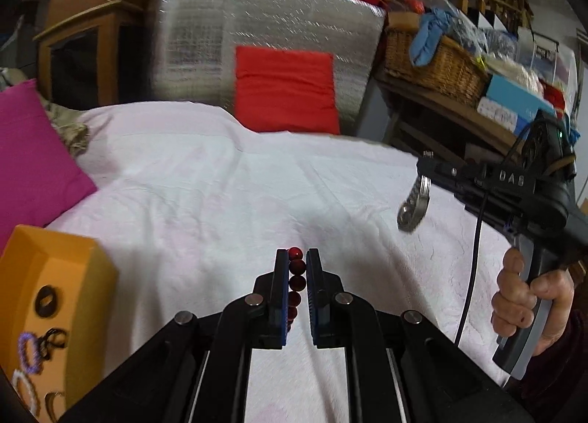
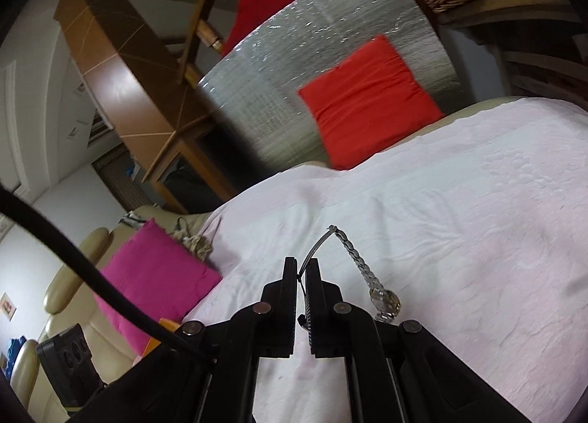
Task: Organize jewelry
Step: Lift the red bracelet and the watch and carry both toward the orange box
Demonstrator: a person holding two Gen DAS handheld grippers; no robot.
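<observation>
My left gripper (image 1: 297,254) is shut on a dark red bead bracelet (image 1: 297,281), held above the white bedspread (image 1: 220,184). An orange jewelry box (image 1: 55,290) sits at the lower left, with several rings and bracelets on its face. My right gripper (image 2: 301,261) is shut on a silver wristwatch (image 2: 384,300) by its band; the watch hangs beside the right finger. In the left wrist view the right gripper (image 1: 426,166) is at the right, with the watch (image 1: 413,208) dangling under it.
A magenta cushion (image 1: 33,158) lies at the left, a red cushion (image 1: 286,89) leans on a silver foil panel (image 1: 264,30) at the back. A wicker basket (image 1: 437,63) and boxes crowd a shelf at the right.
</observation>
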